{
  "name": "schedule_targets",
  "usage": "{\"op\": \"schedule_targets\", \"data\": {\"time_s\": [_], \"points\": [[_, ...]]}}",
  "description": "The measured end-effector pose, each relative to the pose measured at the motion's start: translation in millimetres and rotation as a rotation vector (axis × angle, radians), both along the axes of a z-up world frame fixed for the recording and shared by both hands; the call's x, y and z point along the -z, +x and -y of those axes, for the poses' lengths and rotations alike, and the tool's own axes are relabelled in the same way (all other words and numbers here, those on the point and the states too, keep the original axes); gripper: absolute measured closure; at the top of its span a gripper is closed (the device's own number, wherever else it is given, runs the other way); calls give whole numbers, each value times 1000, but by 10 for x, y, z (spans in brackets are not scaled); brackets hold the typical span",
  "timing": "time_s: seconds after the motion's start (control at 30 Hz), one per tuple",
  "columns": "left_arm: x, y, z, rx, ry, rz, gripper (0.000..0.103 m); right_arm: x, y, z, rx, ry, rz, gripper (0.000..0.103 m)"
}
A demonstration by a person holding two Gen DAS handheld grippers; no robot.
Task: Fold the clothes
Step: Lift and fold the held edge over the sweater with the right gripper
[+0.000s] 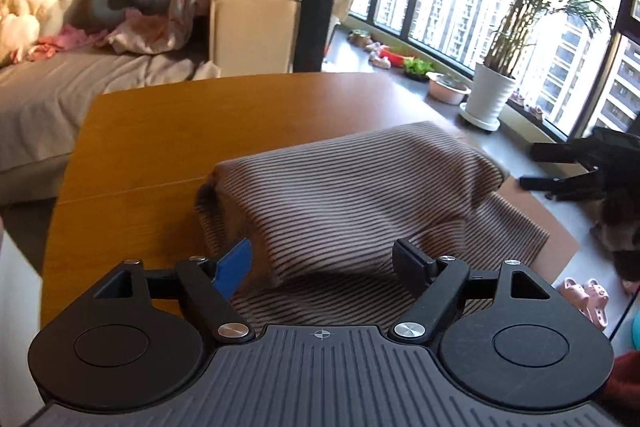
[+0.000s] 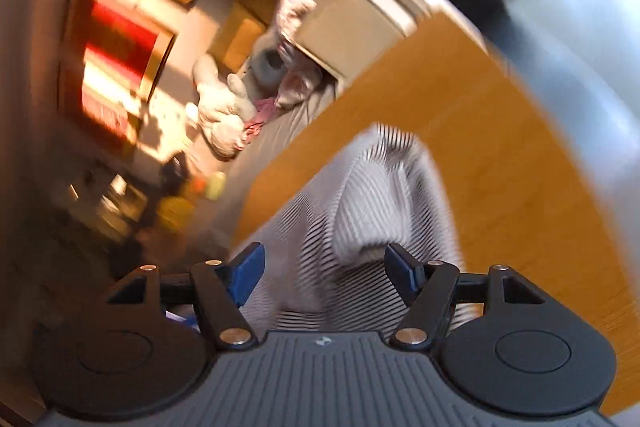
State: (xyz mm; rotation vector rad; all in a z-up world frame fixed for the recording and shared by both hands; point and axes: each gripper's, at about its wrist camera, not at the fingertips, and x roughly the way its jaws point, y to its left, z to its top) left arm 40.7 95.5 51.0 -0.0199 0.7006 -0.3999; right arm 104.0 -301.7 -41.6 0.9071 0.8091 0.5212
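A brown-and-cream striped garment (image 1: 352, 187) lies on the wooden table (image 1: 160, 139), one part folded over and raised above the layer beneath. My left gripper (image 1: 324, 265) is open just above its near edge, holding nothing. My right gripper (image 2: 324, 273) is open too, with the striped garment (image 2: 372, 195) bunched between and beyond its fingers, not pinched. The right wrist view is tilted and motion-blurred. The right gripper also shows in the left wrist view (image 1: 560, 171), open, past the garment's right side.
A sofa (image 1: 248, 27) with pink clothes and a white plush toy (image 1: 32, 7) stands behind the table. A potted palm (image 1: 492, 95), bowls and small things line the window sill on the right. Pink slippers (image 1: 588, 299) lie on the floor.
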Motion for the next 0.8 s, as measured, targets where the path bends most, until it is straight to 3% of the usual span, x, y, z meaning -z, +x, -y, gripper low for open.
{"op": "schedule_targets", "data": {"time_s": [0.07,0.13,0.17,0.23,0.3,0.37,0.4,0.47,0.53,0.67,0.7,0.8], "points": [[30,55,117,25,-4,3,13,186,168,-93,8,101,-97,36],[86,129,229,49,2,5,10,232,331,-205,23,69,-97,46],[136,176,277,53,12,1,10,171,395,-263,27,2,-53,46],[252,276,304,49,23,-22,10,-103,308,-467,3,-236,174,54],[362,363,304,41,28,-45,11,-384,211,-677,-23,-479,408,54],[408,368,285,43,35,-39,11,-518,0,-898,-140,-689,570,53],[406,350,285,49,41,-35,11,-515,-75,-970,-183,-786,584,53],[403,314,284,59,54,-28,11,-402,-107,-949,-208,-881,500,49],[362,262,258,57,47,-27,10,-274,-62,-754,-157,-860,370,42],[256,177,144,23,23,-28,8,-147,108,-188,15,-528,166,34],[234,164,103,4,15,-30,8,-99,116,-80,42,-434,133,34],[223,217,2,-53,-13,-49,8,-52,143,39,59,-290,116,34]]}}
